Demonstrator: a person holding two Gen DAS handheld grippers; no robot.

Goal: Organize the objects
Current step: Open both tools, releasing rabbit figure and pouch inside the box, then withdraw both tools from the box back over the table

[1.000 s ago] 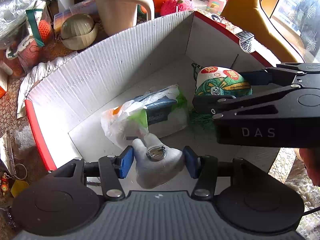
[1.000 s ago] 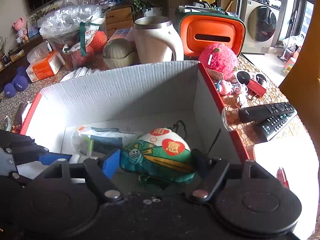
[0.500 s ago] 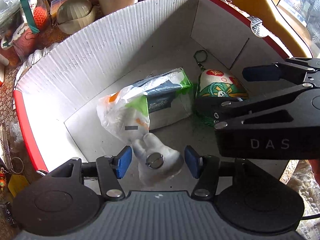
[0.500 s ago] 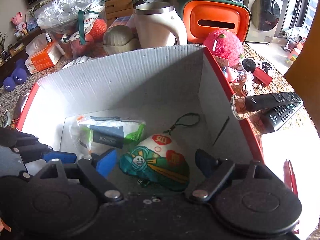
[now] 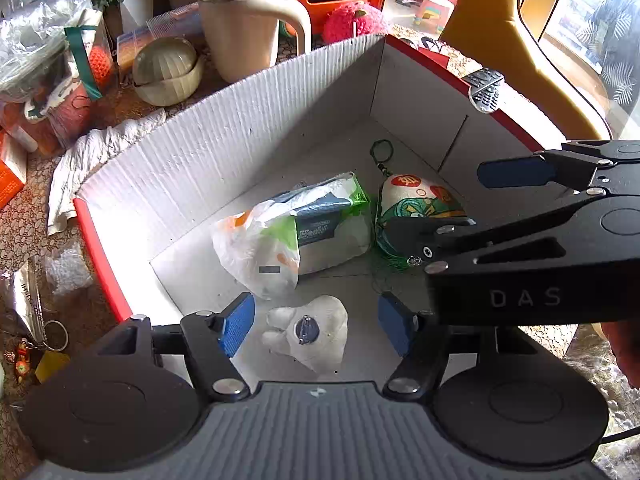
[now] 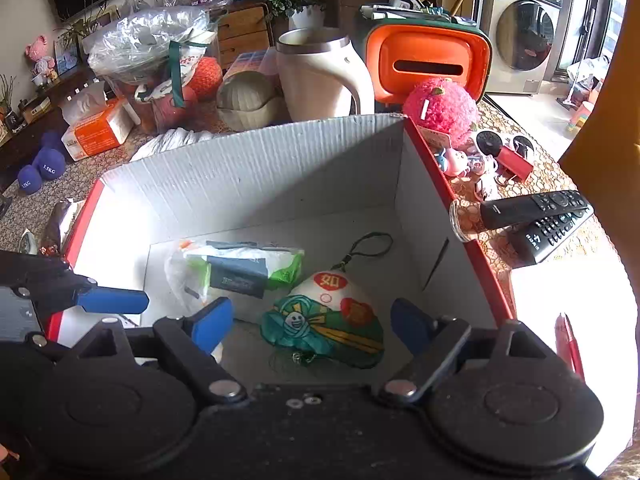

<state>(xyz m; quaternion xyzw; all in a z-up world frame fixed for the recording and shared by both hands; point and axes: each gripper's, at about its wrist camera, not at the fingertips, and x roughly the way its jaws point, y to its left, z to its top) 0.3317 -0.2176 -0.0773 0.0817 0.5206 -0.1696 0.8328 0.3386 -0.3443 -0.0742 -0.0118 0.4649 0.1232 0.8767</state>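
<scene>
Sunlit clutter crowds the bench around a red-edged white cardboard box (image 5: 248, 128). Inside it, my left gripper (image 5: 316, 322) has its jaws spread wide, holding nothing; a small white plush (image 5: 316, 336) with a metal pin on its back lies on the floor at the near edge, between the blue pads but untouched. My right gripper (image 6: 312, 320) is likewise wide apart and empty above a green-and-white embroidered pouch (image 6: 328, 320) with a cord loop, beside a plastic-wrapped packet (image 5: 296, 232).

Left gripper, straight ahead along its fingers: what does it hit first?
Most likely the white plush badge, lying on the box floor between the open fingers of the left gripper. Beyond it lies the tissue pack. Depth is uncertain.
</scene>
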